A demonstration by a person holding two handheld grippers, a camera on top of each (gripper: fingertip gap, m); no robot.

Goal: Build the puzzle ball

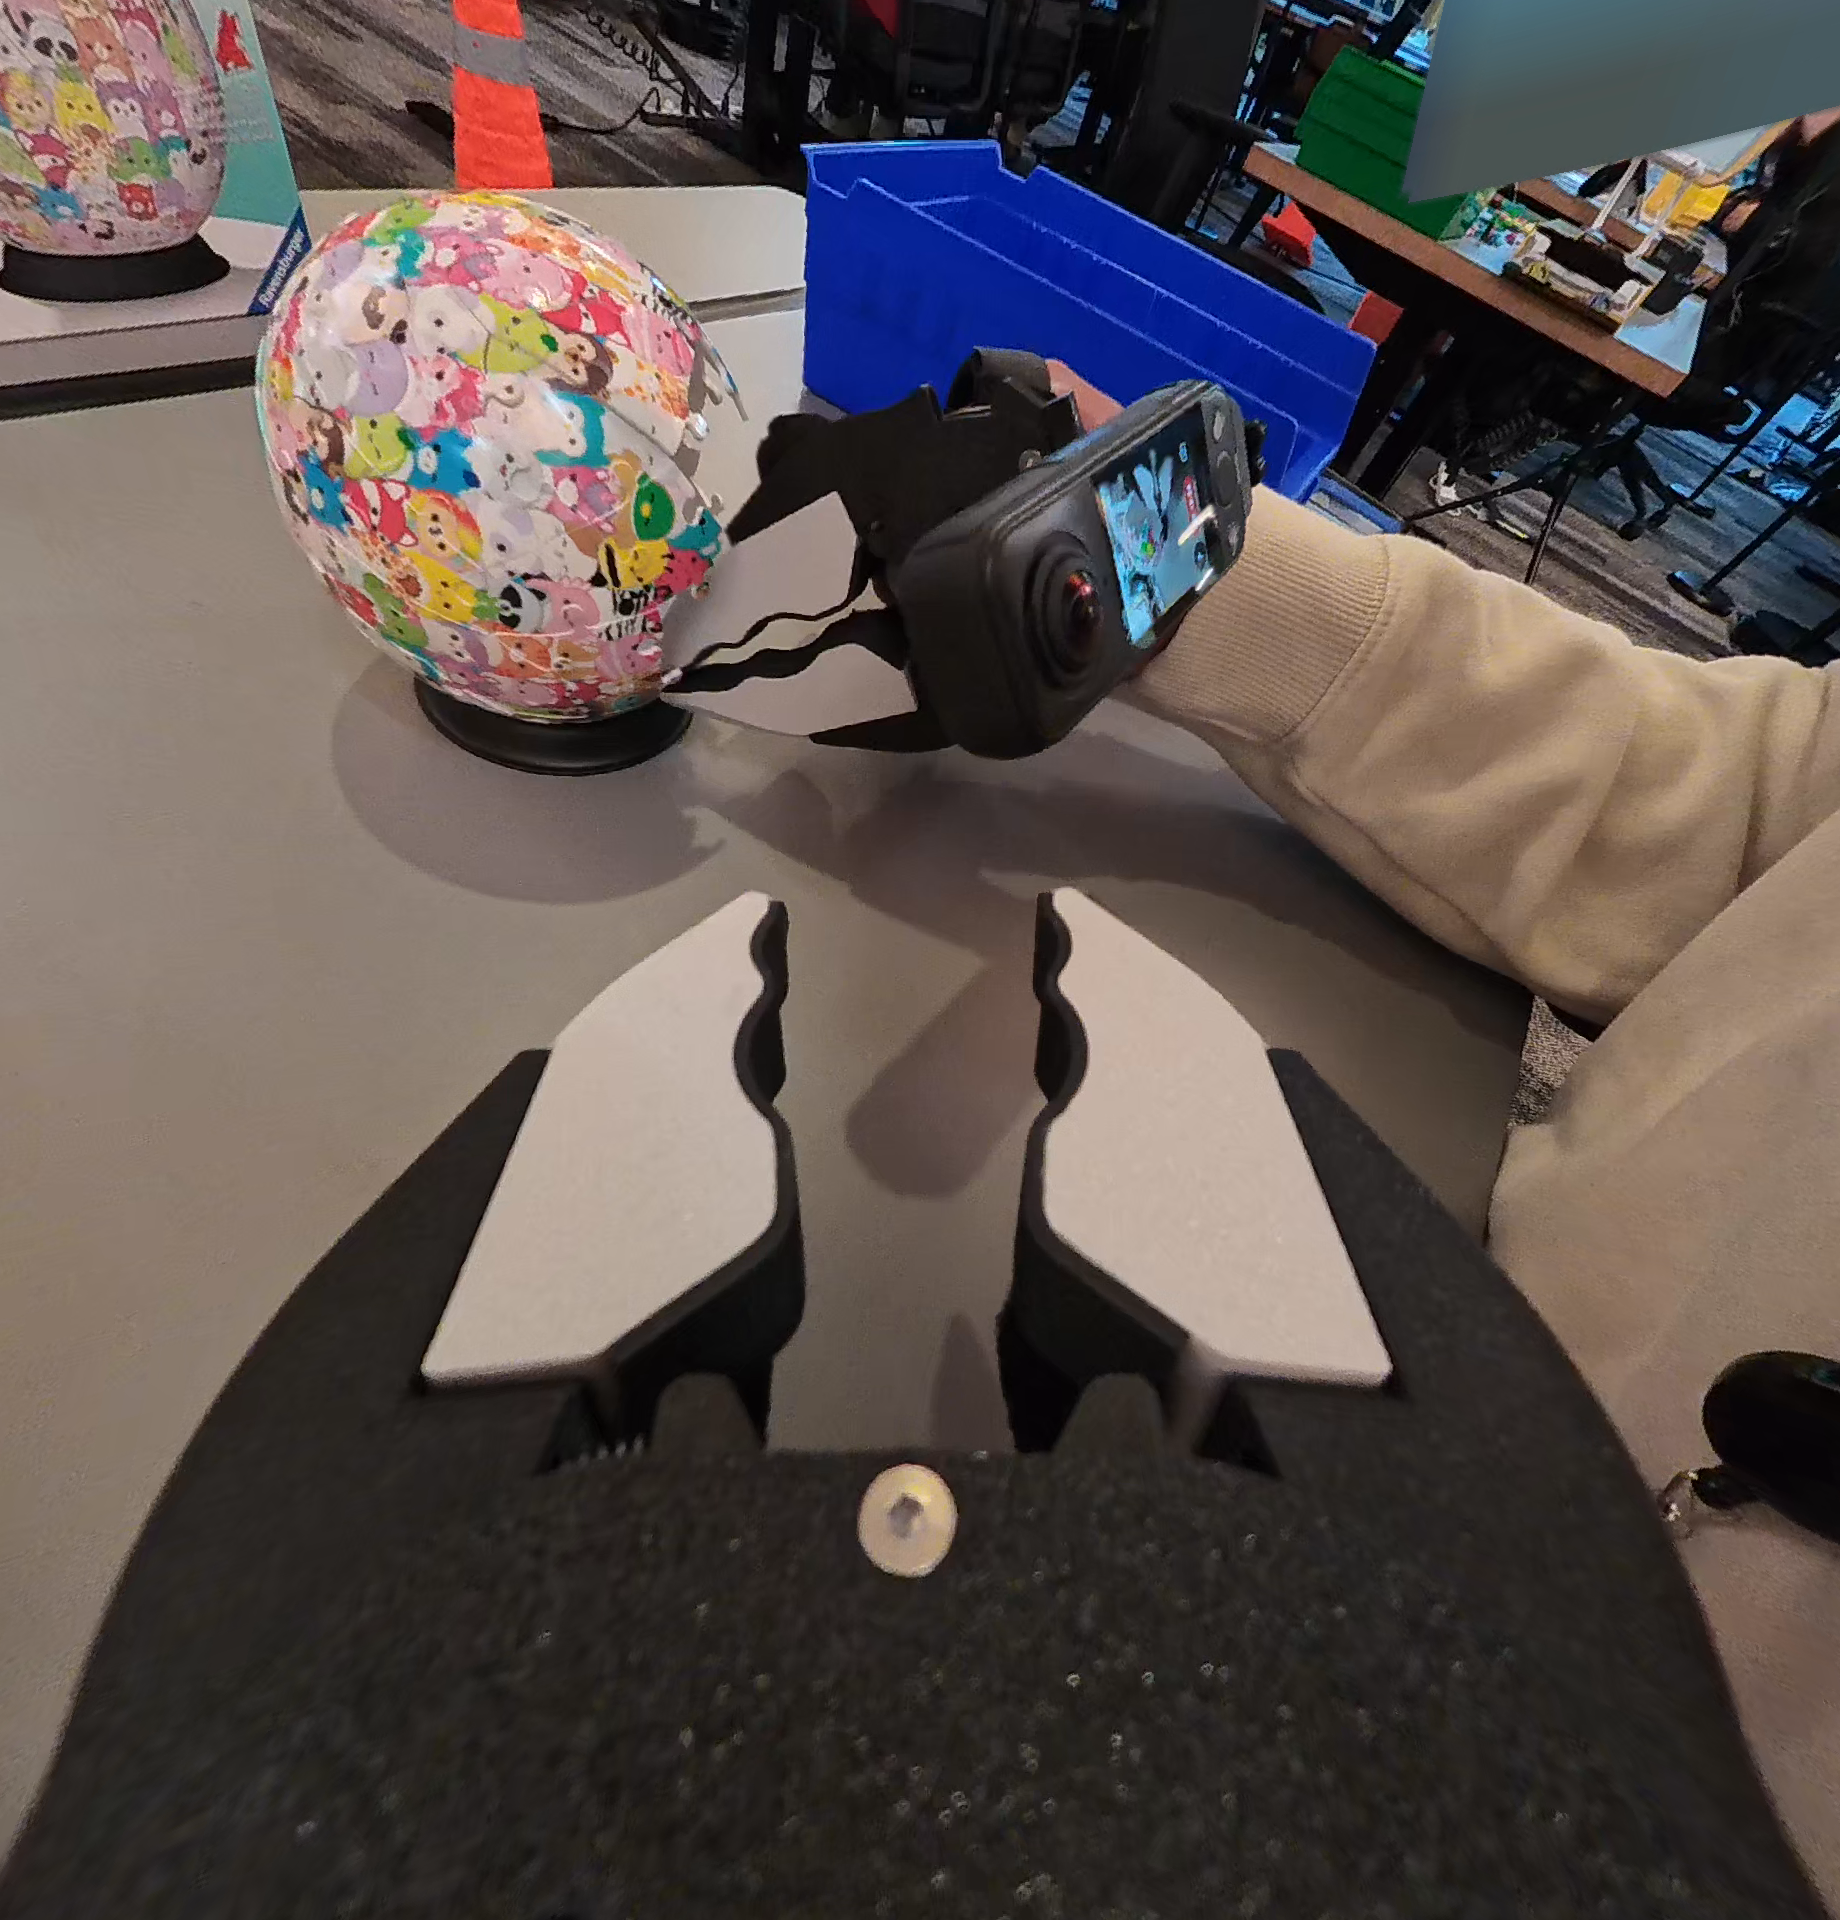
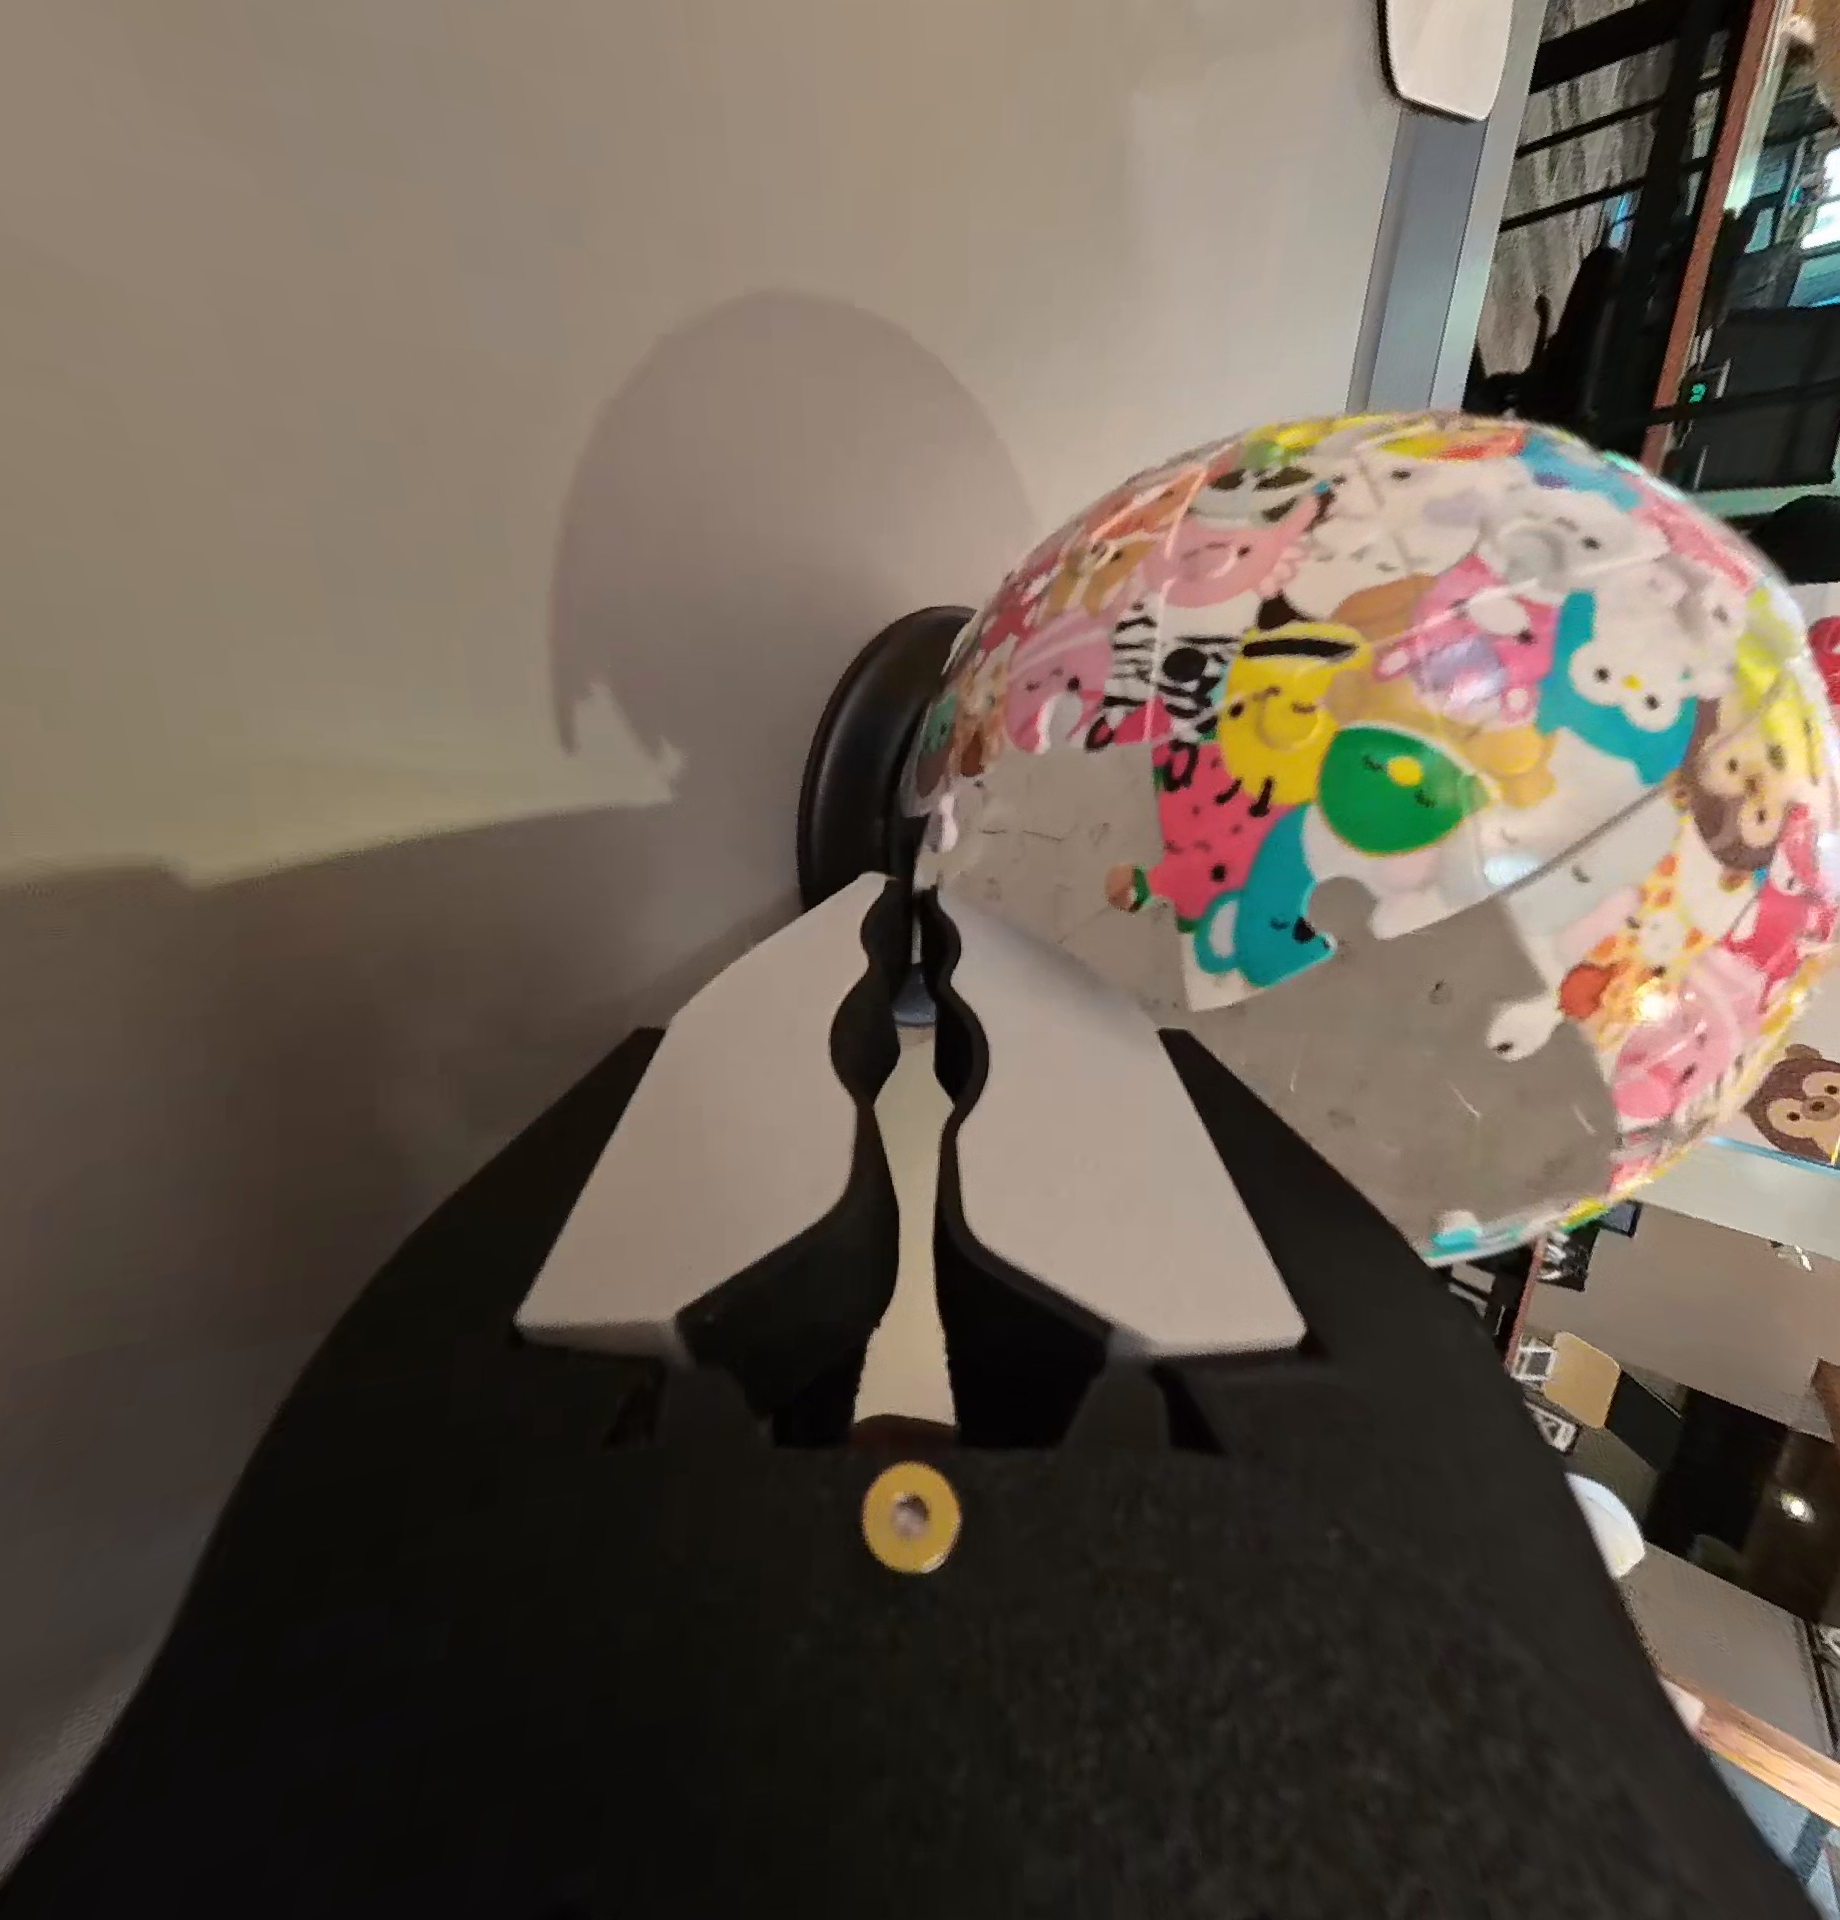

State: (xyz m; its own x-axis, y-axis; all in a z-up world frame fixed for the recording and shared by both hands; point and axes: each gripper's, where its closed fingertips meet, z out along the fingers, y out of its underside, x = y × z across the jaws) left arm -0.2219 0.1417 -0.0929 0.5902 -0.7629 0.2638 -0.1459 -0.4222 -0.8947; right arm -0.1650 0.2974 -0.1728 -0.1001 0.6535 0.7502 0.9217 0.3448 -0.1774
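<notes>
The left gripper (image 1: 911,935) hovers above the table (image 1: 168,935), fingers apart, empty. Ahead, the right gripper (image 2: 908,894), fingers nearly together, meets the puzzle ball (image 1: 480,457) on its stand (image 1: 552,727); grip uncertain.

Probably a lab workspace: grey tables (image 1: 220,831), blue bin (image 1: 1051,301), traffic cone (image 1: 495,94).

A: What is the room like?

B: There is a smooth grey surface (image 1: 168,935) with soft shadows on it. Behind it stands an orange cone with a grey band (image 1: 495,94) on a dark, speckled floor (image 1: 376,83).

A: What else?

B: A big blue plastic bin (image 1: 1051,291) sits at the far edge. Farther off is a brown wooden table (image 1: 1467,281) with small things on it, green boxes (image 1: 1363,125), and black chair legs (image 1: 1622,468).
</notes>
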